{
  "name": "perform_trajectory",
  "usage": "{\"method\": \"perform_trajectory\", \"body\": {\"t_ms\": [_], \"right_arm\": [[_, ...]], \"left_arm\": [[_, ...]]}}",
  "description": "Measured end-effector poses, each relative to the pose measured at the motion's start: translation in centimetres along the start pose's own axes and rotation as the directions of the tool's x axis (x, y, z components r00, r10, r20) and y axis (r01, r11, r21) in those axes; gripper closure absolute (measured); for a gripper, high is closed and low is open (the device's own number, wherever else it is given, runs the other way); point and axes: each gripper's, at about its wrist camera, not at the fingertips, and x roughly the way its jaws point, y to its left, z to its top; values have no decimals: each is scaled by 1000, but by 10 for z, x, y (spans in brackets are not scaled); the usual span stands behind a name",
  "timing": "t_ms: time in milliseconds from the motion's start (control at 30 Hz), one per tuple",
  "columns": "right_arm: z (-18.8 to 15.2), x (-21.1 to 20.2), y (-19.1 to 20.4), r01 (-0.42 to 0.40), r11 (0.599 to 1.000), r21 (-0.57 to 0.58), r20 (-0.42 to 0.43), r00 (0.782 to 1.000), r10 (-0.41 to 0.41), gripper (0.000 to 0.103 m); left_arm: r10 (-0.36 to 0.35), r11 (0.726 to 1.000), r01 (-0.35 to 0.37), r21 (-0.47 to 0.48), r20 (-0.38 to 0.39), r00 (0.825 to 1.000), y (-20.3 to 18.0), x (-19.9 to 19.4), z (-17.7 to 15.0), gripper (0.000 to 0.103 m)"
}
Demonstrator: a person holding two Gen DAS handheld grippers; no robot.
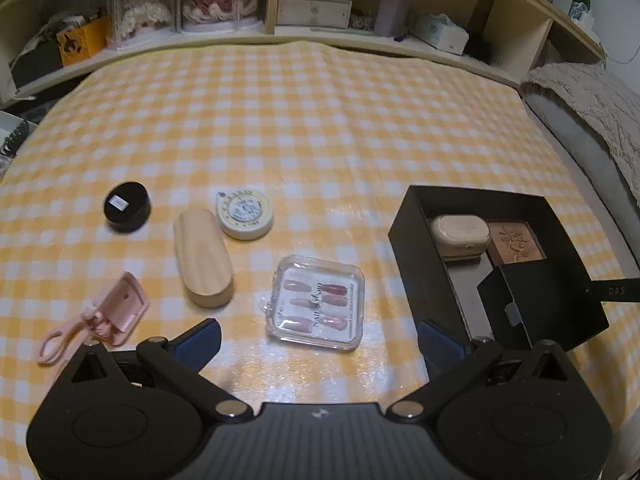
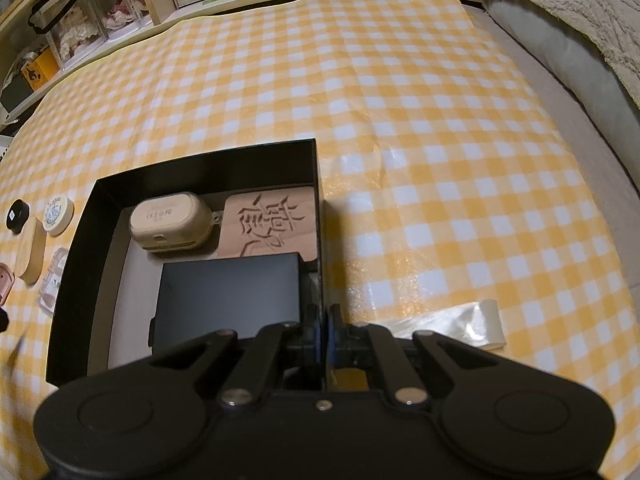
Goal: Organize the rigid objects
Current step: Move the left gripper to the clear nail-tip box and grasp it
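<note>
My left gripper [image 1: 318, 340] is open and empty, just in front of a clear case of press-on nails [image 1: 316, 302]. Beyond it lie a wooden oval block [image 1: 203, 257], a round cream tin [image 1: 245, 214], a black round jar [image 1: 127, 207] and a pink eyelash curler [image 1: 98, 316]. A black open box [image 1: 416, 248] at the right holds a beige earbud case [image 1: 460, 236] and a carved wooden tile [image 1: 516, 242]. My right gripper [image 2: 323, 316] is shut on the box's right wall [image 2: 319, 216]. Inside it I see the earbud case [image 2: 170, 222], the tile [image 2: 270, 224] and a black flap [image 2: 228, 300].
A yellow checked cloth [image 1: 320, 120] covers the table. Shelves [image 1: 312, 4] with boxes and dolls run along the back. A grey cushion with a fuzzy blanket [image 1: 592, 112] lies at the right. A strip of clear tape [image 2: 452, 324] lies on the cloth right of the box.
</note>
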Motion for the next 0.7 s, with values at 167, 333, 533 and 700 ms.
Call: {"method": "perform_trajectory", "body": {"t_ms": [167, 333, 533, 700], "right_arm": [[0, 0, 2, 8, 1000, -8, -2, 1000, -8, 99], [0, 0, 2, 9, 1000, -10, -2, 1000, -9, 99], [0, 0, 2, 9, 1000, -9, -2, 1000, -9, 99], [0, 0, 1, 4, 1000, -2, -2, 1000, -4, 99]], "left_arm": [[6, 1000, -6, -26, 7, 1000, 1, 21, 4, 0], [14, 999, -15, 29, 17, 1000, -4, 41, 5, 0], [32, 999, -33, 33, 7, 999, -3, 66, 10, 1], [38, 999, -37, 37, -15, 999, -4, 78, 11, 10]]}}
